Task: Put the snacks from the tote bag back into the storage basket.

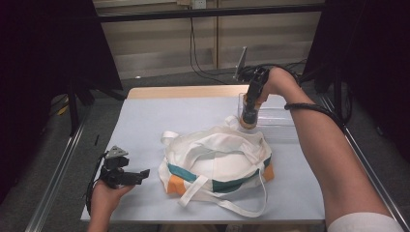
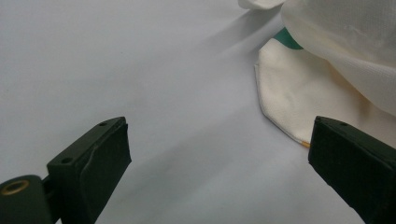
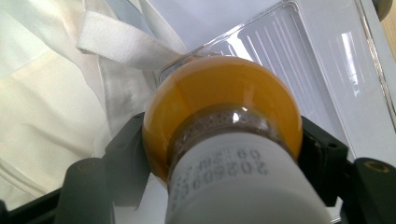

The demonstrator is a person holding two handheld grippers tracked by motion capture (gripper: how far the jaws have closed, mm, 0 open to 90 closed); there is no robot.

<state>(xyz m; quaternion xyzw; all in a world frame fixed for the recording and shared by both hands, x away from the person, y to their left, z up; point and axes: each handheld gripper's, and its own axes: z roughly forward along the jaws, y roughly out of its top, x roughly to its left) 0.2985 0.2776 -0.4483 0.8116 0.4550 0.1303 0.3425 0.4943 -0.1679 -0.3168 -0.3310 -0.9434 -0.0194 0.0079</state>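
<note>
A white cloth tote bag (image 1: pixel 217 162) with teal and orange panels lies in the middle of the table, its straps spread out. My right gripper (image 1: pixel 250 115) points down at the bag's far right corner, shut on a bottle of orange liquid with a white cap (image 3: pixel 222 126); the bottle (image 1: pixel 248 121) hangs over the near end of a clear plastic tray (image 1: pixel 275 116). My left gripper (image 1: pixel 138 176) rests open on the table left of the bag, nothing between its jaws. In the left gripper view the bag's corner (image 2: pixel 299 93) lies just ahead.
The grey table mat (image 1: pixel 145 121) has bare room at left and front. The clear tray (image 3: pixel 303 60) sits at the back right near the table edge. Metal rails run along both sides; cables hang at the back wall.
</note>
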